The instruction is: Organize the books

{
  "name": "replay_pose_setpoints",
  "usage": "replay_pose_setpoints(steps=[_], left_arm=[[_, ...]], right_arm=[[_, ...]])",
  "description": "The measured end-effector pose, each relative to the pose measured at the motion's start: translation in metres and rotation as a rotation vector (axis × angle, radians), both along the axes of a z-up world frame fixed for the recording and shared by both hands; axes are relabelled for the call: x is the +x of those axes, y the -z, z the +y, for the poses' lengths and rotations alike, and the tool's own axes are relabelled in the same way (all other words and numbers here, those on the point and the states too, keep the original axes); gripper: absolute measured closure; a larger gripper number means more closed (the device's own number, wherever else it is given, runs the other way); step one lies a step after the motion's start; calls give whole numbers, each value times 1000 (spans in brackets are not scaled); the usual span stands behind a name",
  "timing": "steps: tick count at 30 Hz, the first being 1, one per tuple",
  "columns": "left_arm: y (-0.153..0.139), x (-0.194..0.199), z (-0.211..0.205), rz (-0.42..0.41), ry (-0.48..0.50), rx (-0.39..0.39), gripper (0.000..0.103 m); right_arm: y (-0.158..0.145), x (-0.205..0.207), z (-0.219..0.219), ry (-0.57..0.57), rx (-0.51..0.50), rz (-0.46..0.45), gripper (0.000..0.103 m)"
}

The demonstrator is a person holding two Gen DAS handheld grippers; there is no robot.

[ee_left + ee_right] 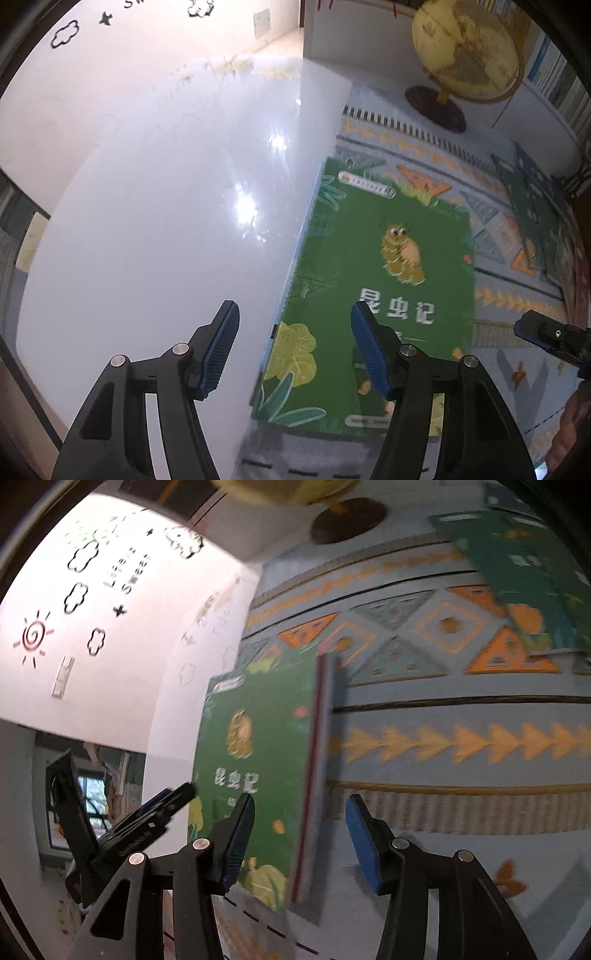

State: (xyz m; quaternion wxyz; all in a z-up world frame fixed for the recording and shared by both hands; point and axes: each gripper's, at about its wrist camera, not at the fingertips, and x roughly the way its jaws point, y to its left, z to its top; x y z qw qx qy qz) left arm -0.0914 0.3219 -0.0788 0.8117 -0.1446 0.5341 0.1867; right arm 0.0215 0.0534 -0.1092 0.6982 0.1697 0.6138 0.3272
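A green book (384,258) with a cartoon insect on its cover lies flat, half on the patterned mat (424,147) and half on the white table (166,184). It looks like the top of a thin stack, whose side edge (314,775) shows a red line. My left gripper (295,332) hangs open above the book's left edge, its pads touching nothing. My right gripper (301,834) stands open astride the stack's right edge, both pads clear of it. Each gripper shows in the other's view: the right gripper (546,332) and the left gripper (159,812).
More dark green books (532,214) (517,572) lie overlapped on the mat (443,738) at the far right. A yellow globe (465,51) on a dark round base (347,520) stands at the back. A white wall with drawn clouds (92,590) borders the table's left side.
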Motion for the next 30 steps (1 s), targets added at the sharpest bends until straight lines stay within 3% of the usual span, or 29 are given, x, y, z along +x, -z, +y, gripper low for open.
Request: replay_pose_setpoints(steps=[4,9,12,20,30], left_arm=[[-25,-4,-13,-40,-4,32,42],[-55,-1,-44,-32,-60,98,42],[-68,3,-67,-54,-61,74,42],[-108,9,-157,-112,76,123,42],[-130,34,-267,-186,265,39,38]], right_arm=[[-7,8,-43,-9,24,12,53],[-43,6,-105,-42,10,-120,53],[-62,-3,-141,-30,-31,-191,53],[-105,-45,-248,68,-125,-337,53],[-142,-67,-332,217,-163,-460,51]])
